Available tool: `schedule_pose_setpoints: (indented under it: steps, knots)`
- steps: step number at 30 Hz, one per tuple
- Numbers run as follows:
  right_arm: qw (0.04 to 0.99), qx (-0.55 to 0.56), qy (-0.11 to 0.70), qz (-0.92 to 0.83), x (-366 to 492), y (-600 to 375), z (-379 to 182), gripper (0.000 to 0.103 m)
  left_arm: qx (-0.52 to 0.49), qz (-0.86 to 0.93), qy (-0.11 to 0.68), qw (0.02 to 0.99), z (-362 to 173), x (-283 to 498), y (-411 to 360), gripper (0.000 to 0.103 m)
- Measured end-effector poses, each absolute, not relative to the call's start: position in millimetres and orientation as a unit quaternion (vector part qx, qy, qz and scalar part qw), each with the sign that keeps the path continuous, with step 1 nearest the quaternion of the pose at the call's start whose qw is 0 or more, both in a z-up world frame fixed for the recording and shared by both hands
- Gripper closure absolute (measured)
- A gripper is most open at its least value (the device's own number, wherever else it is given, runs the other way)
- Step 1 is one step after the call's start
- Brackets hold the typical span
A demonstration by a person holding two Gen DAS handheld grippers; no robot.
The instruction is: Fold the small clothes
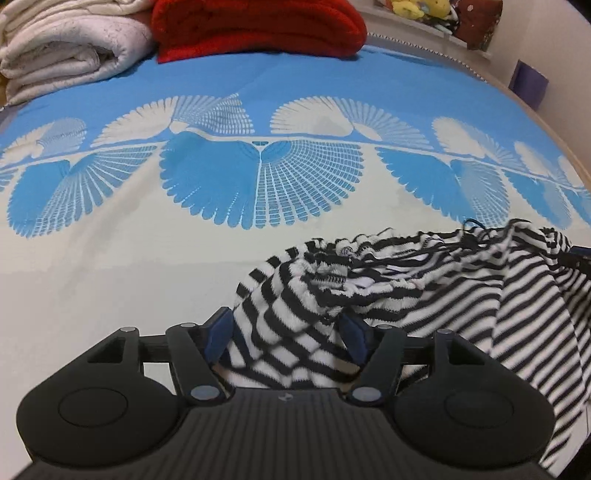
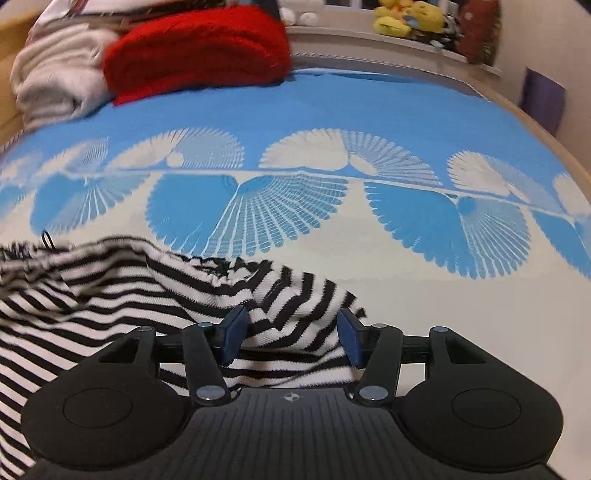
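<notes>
While both tools stand part open over the bed, the black-and-white striped knit garment [image 1: 424, 295] lies rumpled on the cream lower half of the blue-and-cream fan-patterned bedspread [image 1: 110, 258], well short of the folded red fleece blanket [image 1: 258, 29] and the rolled cream quilt [image 1: 62, 48] at the far end. The left tool [image 1: 288, 332] has its blue pads apart, with a bunched corner of the striped cloth lying loose between them; the pads do not seem to press on it. The right tool [image 2: 291, 336] is likewise part open, a striped corner sitting between its blue pads without being pinched. Nothing is gripped by either, as far as these views show.

Judging by this, the step in hand is letting go of the cloth, or taking hold of it anew, at two corners. To do it well, each tool should catch a single clean edge rather than a wad of layers, and the two holds should sit on matching corners so the cloth pulls flat and even. The middle of the garment is heaped toward the red blanket side, so it wants spreading smooth before any fold is laid, or the crease will come out crooked
</notes>
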State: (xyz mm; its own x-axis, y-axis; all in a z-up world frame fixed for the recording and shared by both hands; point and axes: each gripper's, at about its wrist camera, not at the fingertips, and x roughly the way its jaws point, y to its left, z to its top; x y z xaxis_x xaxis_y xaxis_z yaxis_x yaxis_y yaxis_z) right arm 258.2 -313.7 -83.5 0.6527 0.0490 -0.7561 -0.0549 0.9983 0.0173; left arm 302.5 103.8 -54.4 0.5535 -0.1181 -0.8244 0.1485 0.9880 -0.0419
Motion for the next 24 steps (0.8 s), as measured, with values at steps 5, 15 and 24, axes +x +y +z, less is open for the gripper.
schedule_pose_setpoints:
  steps: [5,15,24]
  knots:
    - [0.905,-0.067,0.416,0.062,274.2,-293.1,-91.1,0.061,-0.025,-0.074,0.441,0.894,-52.7,327.5,114.9,0.087]
    - [0.925,0.003,0.380,0.028,316.6,-293.5,-85.4,0.097,-0.032,-0.030,0.444,0.895,-69.5,368.6,111.6,0.088]
    - [0.911,0.030,0.411,0.015,293.6,-307.6,-69.0,0.064,-0.084,-0.038,0.495,0.864,-32.6,338.2,146.6,0.042]
